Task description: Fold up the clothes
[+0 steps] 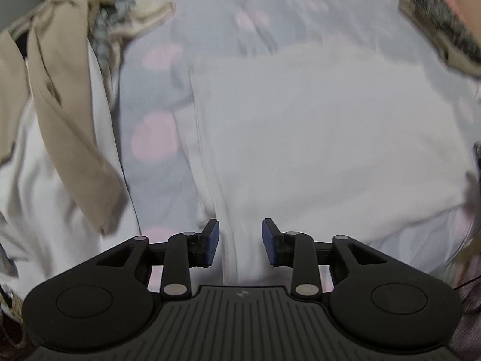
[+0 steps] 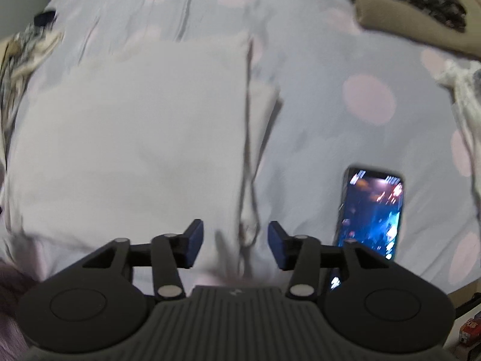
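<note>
Grey pink-dotted bedsheet (image 2: 315, 45) under white garment (image 1: 315, 126); both claws (image 1: 240, 242) (image 2: 236, 245) spread, empty.

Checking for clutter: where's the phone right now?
Right wrist view, lower right: the phone lies screen-up on the dotted bedsheet, right of the folded white garment.

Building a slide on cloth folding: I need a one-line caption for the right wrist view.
Right gripper, jaws open, over the folded white garment on a dotted bedsheet, lit phone alongside.
</note>
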